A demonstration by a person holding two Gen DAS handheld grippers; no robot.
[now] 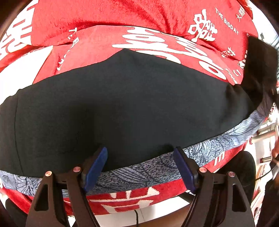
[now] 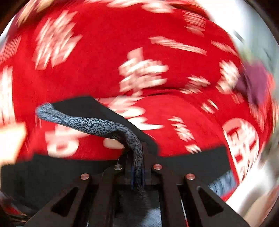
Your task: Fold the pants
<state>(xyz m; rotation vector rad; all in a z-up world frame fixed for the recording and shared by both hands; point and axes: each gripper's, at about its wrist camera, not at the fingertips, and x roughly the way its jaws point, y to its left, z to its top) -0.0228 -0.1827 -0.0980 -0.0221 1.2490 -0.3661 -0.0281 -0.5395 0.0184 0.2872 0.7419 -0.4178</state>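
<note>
Black pants (image 1: 122,104) lie spread on a red blanket (image 1: 104,15) printed with white characters. Their blue-grey patterned waistband (image 1: 150,167) runs along the near edge. My left gripper (image 1: 140,162) hangs over that band and is open. Its blue pads (image 1: 95,165) stand on either side of the band without pressing it. In the blurred right wrist view, my right gripper (image 2: 137,167) is shut on a bunched stretch of the waistband (image 2: 83,122). That stretch is lifted off the blanket (image 2: 104,43), with black pants cloth (image 2: 43,174) trailing beneath.
A dark blurred shape (image 1: 261,69) rises at the right edge of the left wrist view. Past the blanket's right side are white shelving and cables (image 1: 266,139). A purple object (image 2: 252,83) shows at the right of the right wrist view.
</note>
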